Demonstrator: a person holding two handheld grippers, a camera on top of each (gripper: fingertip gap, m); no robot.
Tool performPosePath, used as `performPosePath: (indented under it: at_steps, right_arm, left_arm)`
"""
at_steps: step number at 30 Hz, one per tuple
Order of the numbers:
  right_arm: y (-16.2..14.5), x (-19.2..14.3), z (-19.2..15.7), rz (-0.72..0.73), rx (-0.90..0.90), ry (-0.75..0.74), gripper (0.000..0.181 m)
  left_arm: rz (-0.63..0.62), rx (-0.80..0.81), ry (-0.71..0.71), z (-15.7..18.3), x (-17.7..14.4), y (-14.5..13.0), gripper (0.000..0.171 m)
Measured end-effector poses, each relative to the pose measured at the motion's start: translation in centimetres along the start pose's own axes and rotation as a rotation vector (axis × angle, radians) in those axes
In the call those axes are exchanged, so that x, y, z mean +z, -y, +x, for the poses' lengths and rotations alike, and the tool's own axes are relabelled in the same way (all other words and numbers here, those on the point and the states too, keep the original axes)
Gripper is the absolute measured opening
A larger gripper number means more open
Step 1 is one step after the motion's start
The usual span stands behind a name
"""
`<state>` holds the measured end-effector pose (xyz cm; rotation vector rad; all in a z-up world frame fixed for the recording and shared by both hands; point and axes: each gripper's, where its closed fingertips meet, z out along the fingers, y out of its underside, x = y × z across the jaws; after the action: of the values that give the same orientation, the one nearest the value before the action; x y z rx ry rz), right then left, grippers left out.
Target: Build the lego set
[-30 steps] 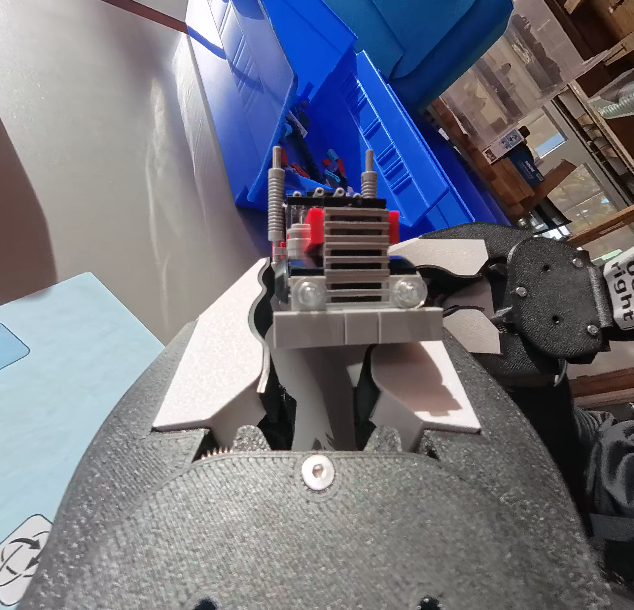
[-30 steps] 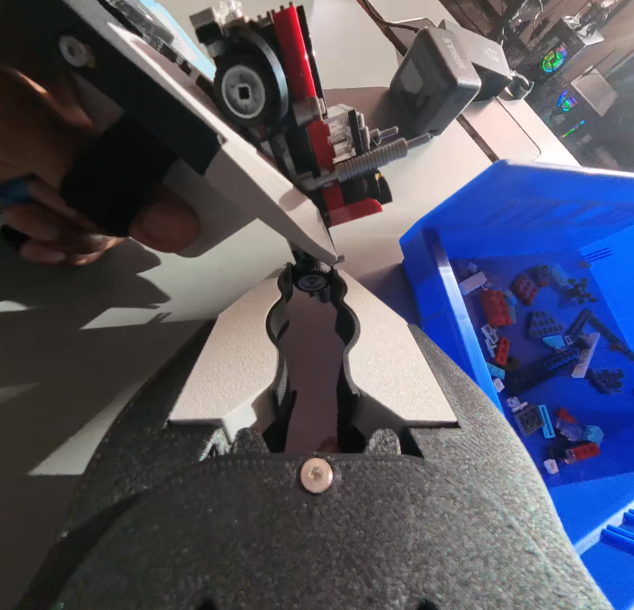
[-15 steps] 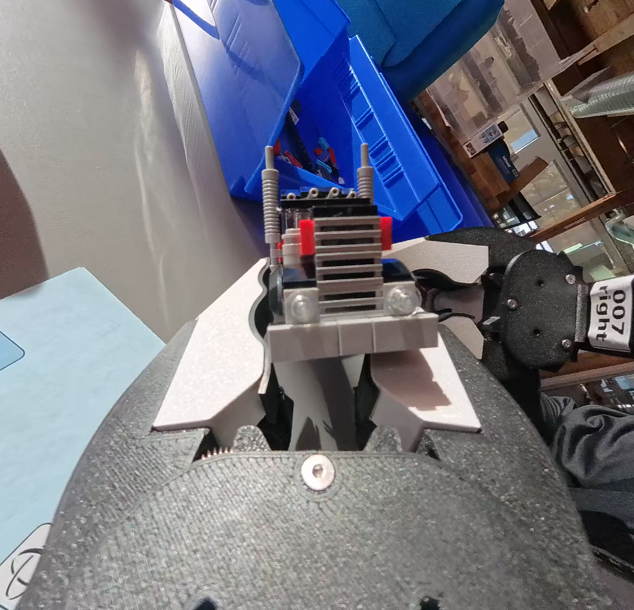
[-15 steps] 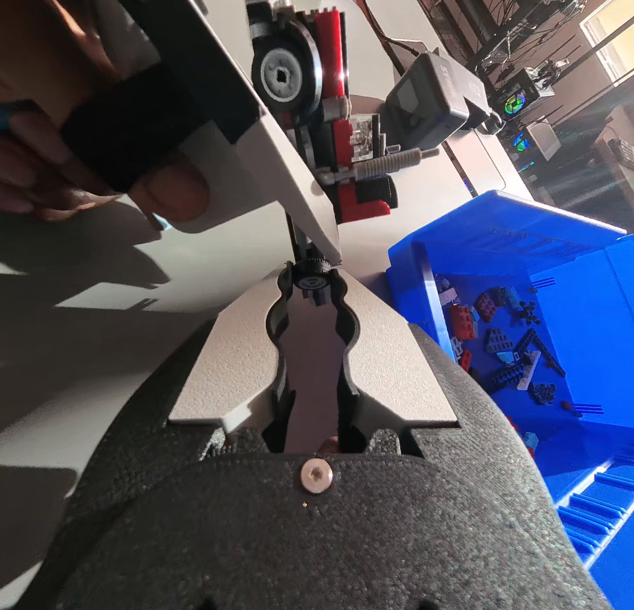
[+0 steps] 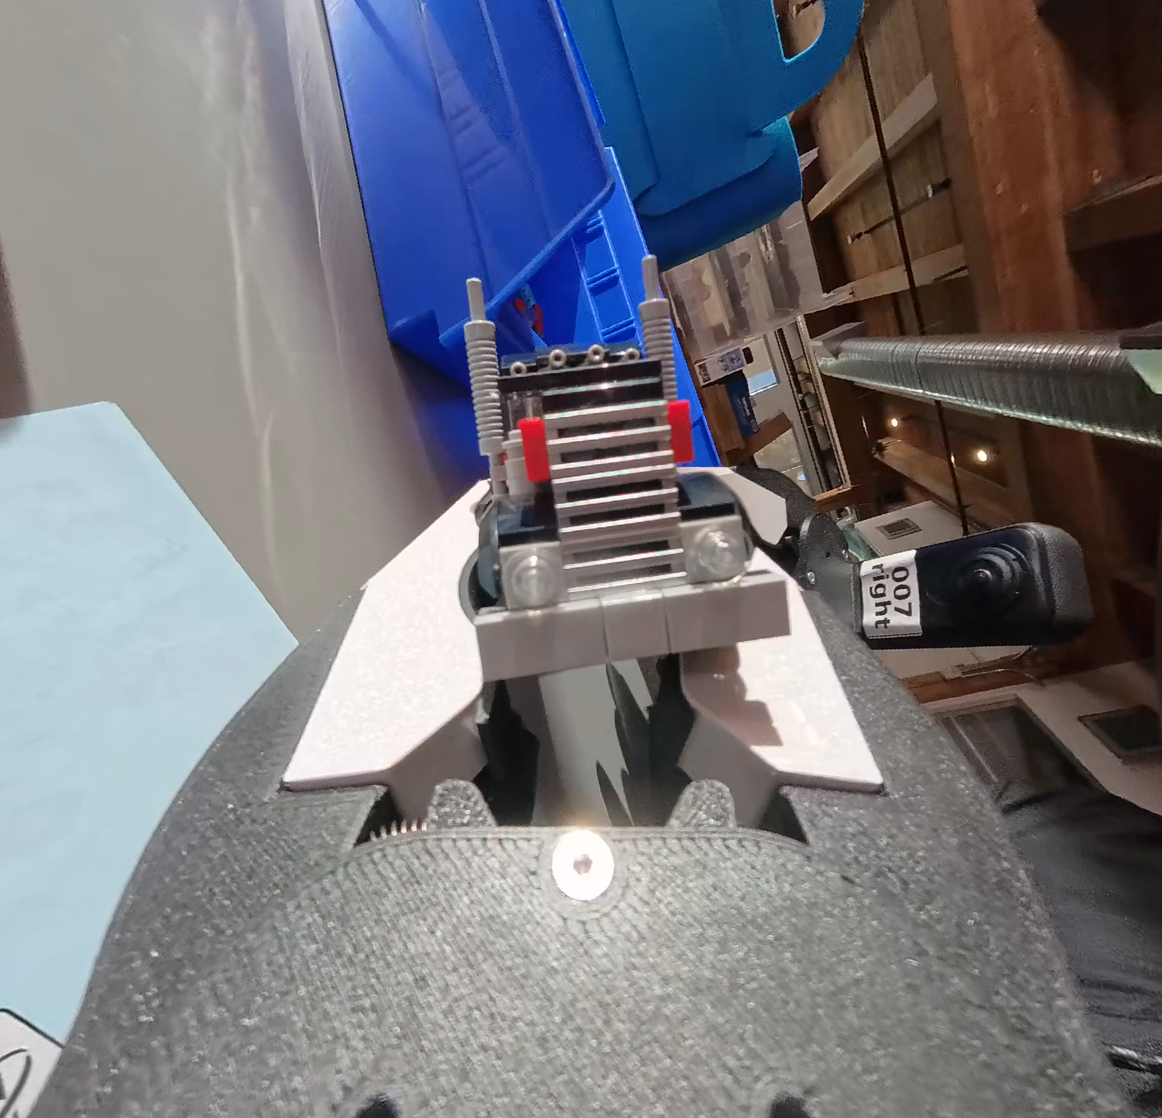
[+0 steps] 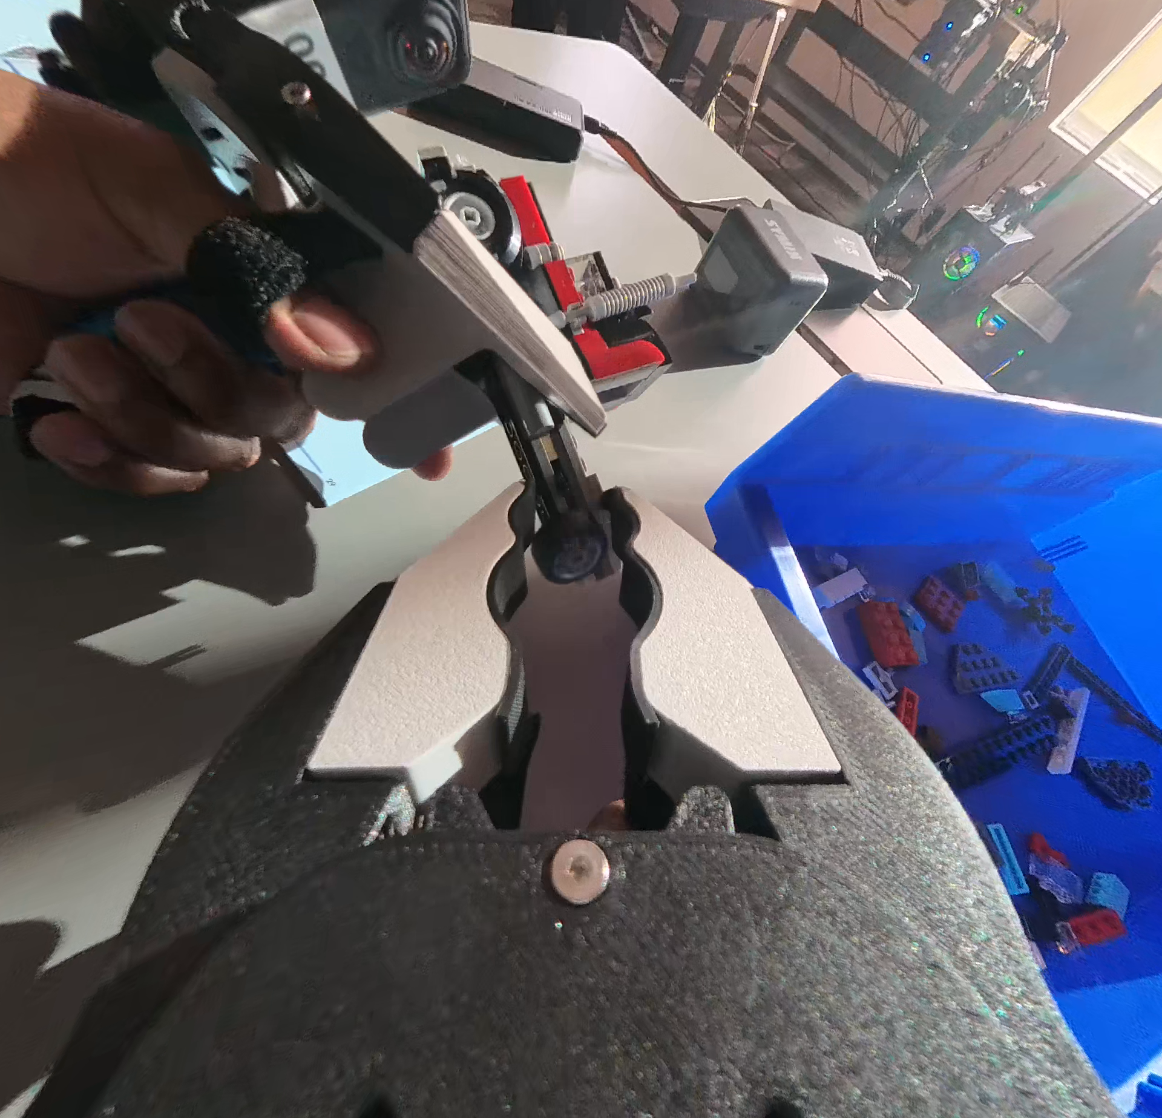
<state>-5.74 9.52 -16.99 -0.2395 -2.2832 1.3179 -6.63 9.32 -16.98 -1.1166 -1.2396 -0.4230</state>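
Note:
My left gripper (image 5: 613,490) is shut on the lego truck (image 5: 603,509). The truck's grey grille, two clear headlights and grey bumper face the camera, and two grey exhaust stacks stand up behind. In the right wrist view the left gripper (image 6: 503,333) holds the truck (image 6: 566,283) by its sides above the table. My right gripper (image 6: 566,509) is shut on a small black wheel (image 6: 569,559). The wheel sits at the end of the truck's black chassis beam (image 6: 541,452), below the left gripper's finger. The right gripper (image 5: 786,522) also shows behind the truck in the left wrist view.
A blue bin (image 6: 943,459) with several loose lego pieces stands to the right, and it also shows in the left wrist view (image 5: 471,176). A light-blue instruction sheet (image 5: 94,585) lies on the grey table. Grey boxes with cables (image 6: 761,289) sit behind the truck. A person's hand (image 6: 157,333) grips the left gripper. Left and right tips are no more than a few centimetres apart.
The left gripper has tilted and swung the truck, so the black chassis beam now shows above the right gripper's wheel. The right gripper has stayed shut on the wheel.

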Motion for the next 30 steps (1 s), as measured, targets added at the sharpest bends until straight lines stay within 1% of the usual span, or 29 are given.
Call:
performPosePath:
  at_steps: [2,6,8,10,12,13,15,17,20,24,27,30]
  right_arm:
    - [-0.1,0.1,0.0,0.003,0.006,0.004,0.026]
    - [-0.7,0.3,0.1,0.019,-0.018,-0.015,0.027]
    - [-1.3,0.2,0.5,0.018,-0.047,-0.058,0.028]
    - [-1.3,-0.9,1.6,0.043,-0.051,-0.147,0.030]
    - [-1.2,-2.9,2.3,0.077,0.032,-0.199,0.030]
    - [-1.8,-3.7,2.2,0.060,0.094,-0.195,0.030]
    - [-4.1,-4.6,1.6,-0.022,0.212,-0.158,0.029]
    - [-4.8,-5.5,1.8,-0.043,0.252,-0.179,0.028]
    - [-5.7,-4.6,0.9,-0.125,0.252,-0.098,0.025]
    - [-6.8,-2.6,0.8,-0.240,0.129,-0.059,0.025]
    - [-6.5,-1.5,0.0,-0.245,0.057,0.010,0.025]
    - [-6.2,-0.9,-0.2,-0.235,0.012,0.025,0.022]
  left_arm:
    - [0.002,-0.012,0.006,-0.2,0.0,0.0,0.049]
    - [0.015,0.028,0.053,-0.5,0.1,0.0,0.050]
    - [0.031,0.048,0.080,-0.8,0.0,0.1,0.052]
    - [0.051,0.062,0.097,-0.9,-0.1,0.4,0.052]
    - [0.045,0.061,0.094,-0.9,-0.1,0.3,0.052]
    - [0.046,0.057,0.094,-0.9,-0.1,0.3,0.052]
    - [0.057,0.041,0.092,-1.0,-0.2,0.5,0.052]
    - [0.071,0.025,0.092,-1.2,-0.4,0.8,0.052]
    - [0.086,0.006,0.094,-1.3,-0.5,1.0,0.052]
    - [0.094,-0.019,0.081,-1.4,-0.7,1.2,0.052]
    - [0.105,-0.042,0.072,-1.5,-0.8,1.5,0.052]
    - [0.104,-0.048,0.068,-1.5,-0.9,1.5,0.052]
